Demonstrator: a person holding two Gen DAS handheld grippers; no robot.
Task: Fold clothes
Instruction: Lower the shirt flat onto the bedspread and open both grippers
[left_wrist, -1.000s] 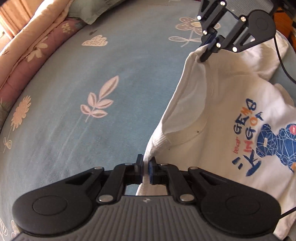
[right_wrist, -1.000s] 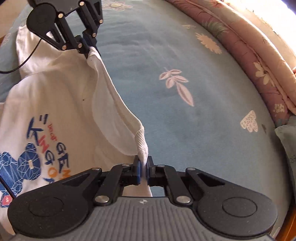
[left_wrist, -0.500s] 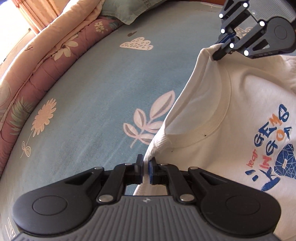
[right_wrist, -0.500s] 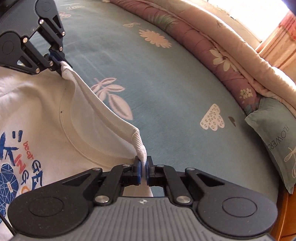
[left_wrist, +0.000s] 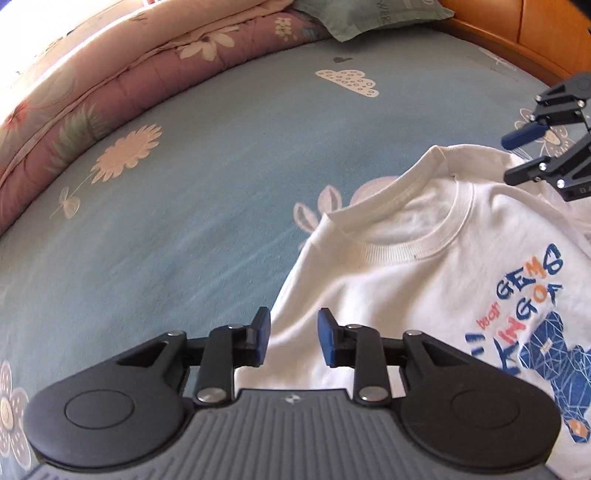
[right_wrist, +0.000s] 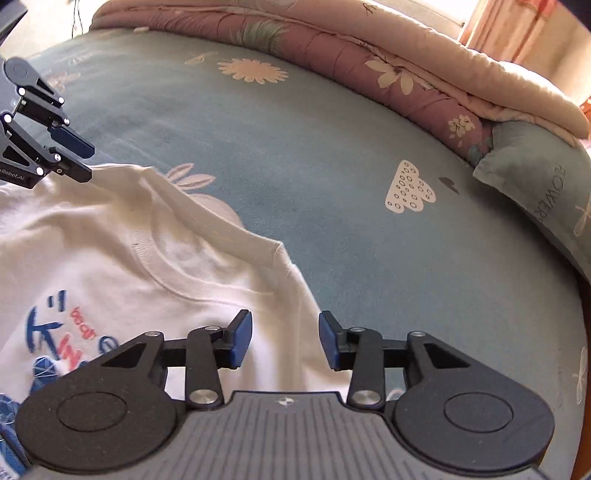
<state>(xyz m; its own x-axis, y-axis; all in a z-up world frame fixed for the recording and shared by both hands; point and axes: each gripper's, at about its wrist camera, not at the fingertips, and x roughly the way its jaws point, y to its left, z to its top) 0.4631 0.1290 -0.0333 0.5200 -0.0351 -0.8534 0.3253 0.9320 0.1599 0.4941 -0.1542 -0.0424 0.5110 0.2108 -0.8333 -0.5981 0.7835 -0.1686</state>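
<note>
White cotton sweatshirt with blue-orange print (left_wrist: 424, 280) lying face-up at lower right of frame on blue floral bedsheet (left_wrist: 192, 206). Soft, light, limp; judging ribbed collar or shoulder seams best holds. Left gripper (left_wrist: 291, 341) and right gripper (right_wrist: 284, 341) both hovering, jaws spread, gripping nothing.

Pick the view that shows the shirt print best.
Left wrist view: the print shows most of its lettering and the blue figure. The right wrist view shows only part of it, cut off by the tool body and frame edge.
</note>
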